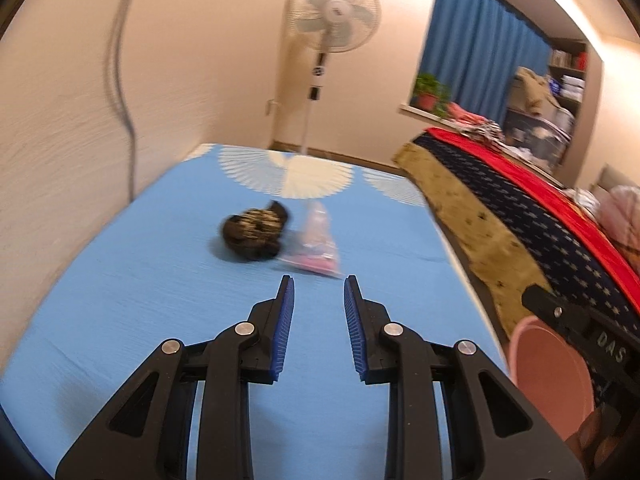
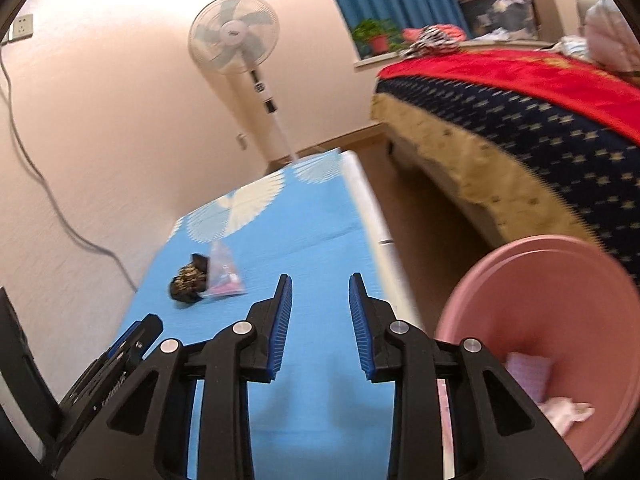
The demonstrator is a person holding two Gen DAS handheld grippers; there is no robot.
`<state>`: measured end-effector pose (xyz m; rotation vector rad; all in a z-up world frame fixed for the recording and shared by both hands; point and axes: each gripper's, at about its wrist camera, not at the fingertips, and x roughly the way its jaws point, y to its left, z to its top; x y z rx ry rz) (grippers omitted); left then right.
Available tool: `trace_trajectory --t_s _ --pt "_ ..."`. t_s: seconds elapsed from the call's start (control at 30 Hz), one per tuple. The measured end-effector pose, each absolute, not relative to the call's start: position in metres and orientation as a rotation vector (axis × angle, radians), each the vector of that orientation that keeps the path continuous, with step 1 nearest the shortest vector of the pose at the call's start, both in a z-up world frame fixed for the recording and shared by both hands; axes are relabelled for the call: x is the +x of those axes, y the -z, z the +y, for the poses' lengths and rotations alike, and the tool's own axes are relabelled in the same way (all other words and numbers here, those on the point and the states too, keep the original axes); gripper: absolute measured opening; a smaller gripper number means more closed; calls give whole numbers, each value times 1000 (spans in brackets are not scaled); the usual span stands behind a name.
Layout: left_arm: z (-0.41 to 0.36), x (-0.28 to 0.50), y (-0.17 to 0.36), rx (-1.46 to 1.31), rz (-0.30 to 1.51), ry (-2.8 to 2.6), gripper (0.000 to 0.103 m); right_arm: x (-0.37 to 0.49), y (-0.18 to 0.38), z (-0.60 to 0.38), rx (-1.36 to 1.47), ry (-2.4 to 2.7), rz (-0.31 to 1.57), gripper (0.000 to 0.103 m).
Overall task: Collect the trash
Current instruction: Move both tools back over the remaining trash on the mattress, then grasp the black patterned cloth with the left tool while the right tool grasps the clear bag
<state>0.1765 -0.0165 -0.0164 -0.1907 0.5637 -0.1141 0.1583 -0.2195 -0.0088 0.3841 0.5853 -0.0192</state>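
Both our claws are spread and empty; the dark wrapper and clear bag lie mid-desk, straight ahead of the left claw, which is nearer; the right claw sits toward the desk's right edge.

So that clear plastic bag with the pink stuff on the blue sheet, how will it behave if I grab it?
The clear plastic bag looks thin and lies flat, so it will probably be floppy and sag from the fingers. It seems light, so a push may just slide it across the blue sheet. It touches the dark crumpled wrapper, which might get nudged along.
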Motion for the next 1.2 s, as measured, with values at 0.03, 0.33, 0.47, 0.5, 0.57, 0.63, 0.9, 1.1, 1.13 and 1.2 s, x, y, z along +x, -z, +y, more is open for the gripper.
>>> trace_trajectory --t_s 0.03,0.33,0.47,0.5,0.57,0.63,0.9,1.1,1.13,1.2 --pt "-10 182 17 -194 564 99 26 164 11 -215 392 6 586 29" --pt "28 233 28 -227 578 40 26 234 41 -169 426 -131 655 30" --pt "40 256 38 -254 614 21 29 266 57 -159 437 -155 695 39" --pt "41 262 42 -254 626 19 34 275 61 -157 449 -164 708 45" --pt "43 271 46 -258 637 14 40 290 65 -154 463 -190 729 50" --pt "46 279 49 -285 649 30 44 301 66 -148 449 -196 744 50" --pt "54 307 65 -356 762 57 45 321 74 -131 409 -258 801 29" --pt "47 305 68 -359 767 124 14 312 71 -131 401 -272 772 1" --pt "46 305 68 -355 762 124 11 309 70 -134 396 -264 767 1" --pt "44 302 66 -344 751 131 7 302 67 -140 387 -243 760 1"
